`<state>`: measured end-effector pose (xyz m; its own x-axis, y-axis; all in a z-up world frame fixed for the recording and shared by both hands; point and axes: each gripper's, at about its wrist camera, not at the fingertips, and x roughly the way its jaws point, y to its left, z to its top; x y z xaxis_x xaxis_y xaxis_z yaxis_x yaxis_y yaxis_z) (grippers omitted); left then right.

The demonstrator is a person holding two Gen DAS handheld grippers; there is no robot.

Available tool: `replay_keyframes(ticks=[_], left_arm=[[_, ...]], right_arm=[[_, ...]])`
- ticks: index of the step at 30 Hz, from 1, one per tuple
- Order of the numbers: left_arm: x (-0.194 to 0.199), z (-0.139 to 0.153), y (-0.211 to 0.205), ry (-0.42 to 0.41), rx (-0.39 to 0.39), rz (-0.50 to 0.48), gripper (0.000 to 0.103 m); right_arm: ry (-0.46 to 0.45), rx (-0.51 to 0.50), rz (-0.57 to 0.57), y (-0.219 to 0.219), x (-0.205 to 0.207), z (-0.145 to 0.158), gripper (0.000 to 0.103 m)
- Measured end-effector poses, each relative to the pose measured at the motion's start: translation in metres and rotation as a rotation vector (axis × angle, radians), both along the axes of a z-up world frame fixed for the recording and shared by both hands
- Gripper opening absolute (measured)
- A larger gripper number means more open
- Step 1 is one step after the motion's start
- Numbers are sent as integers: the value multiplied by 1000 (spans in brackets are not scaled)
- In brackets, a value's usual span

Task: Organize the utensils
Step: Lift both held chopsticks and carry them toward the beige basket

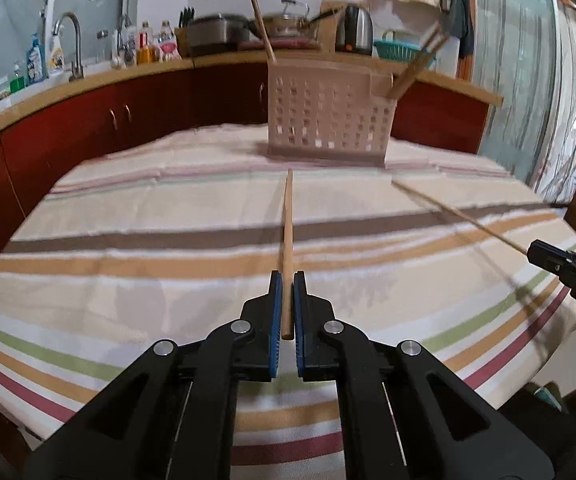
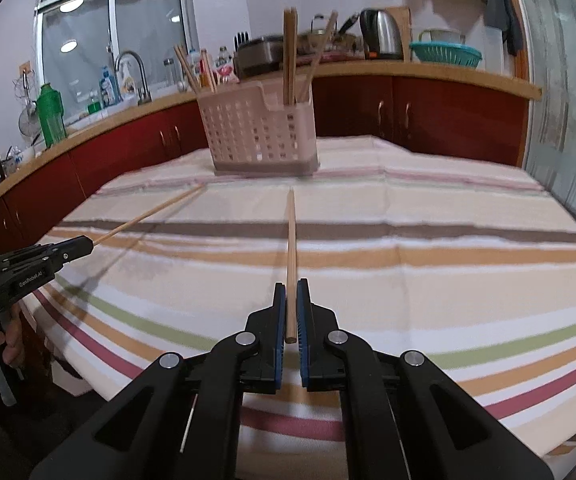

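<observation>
My left gripper (image 1: pixel 287 280) is shut on a wooden chopstick (image 1: pixel 288 240) that points forward at the pink slotted utensil basket (image 1: pixel 328 120). My right gripper (image 2: pixel 292 288) is shut on another wooden chopstick (image 2: pixel 291 248), also pointing at the basket (image 2: pixel 259 132). Both are held above the striped tablecloth. The basket stands at the far side of the table with several chopsticks (image 2: pixel 290 56) upright in its compartments. Each gripper shows in the other's view: the right gripper (image 1: pixel 536 250) at the right edge, the left gripper (image 2: pixel 85 244) at the left edge.
The striped tablecloth (image 1: pixel 167 240) covers the table. Behind it runs a counter over red cabinets (image 2: pixel 448 112) with a sink tap (image 1: pixel 69 40), bottles, pots, a kettle (image 2: pixel 382 34) and a teal colander (image 2: pixel 446 54). A glass door (image 1: pixel 528 80) is at the right.
</observation>
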<state>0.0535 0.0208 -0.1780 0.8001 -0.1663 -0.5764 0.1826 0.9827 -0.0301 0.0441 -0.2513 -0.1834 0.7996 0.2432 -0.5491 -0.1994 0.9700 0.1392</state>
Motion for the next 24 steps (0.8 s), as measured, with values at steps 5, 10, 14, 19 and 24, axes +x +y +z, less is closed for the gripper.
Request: replay_keyframes(ticks=[5,10,14,19,24], left_arm=[[-7,25,4,-72,-16,16,6],[-11,48,7,-133,-33,24,6],[-16,64,8,-175,-47,30,6],[-21,82,9,-224,-53,28,6],[-22,96,11,-247,-56,31,6]], right_arm=[[-53,14,-6,-2,-4,23,6],[-94,23,-5,-4,-5,40,6],[-124,27,-3,-4,-7,50,6],[-154,28,-7,-4,-8,64,6],[-174,26,-9,-5,-7,74,6]])
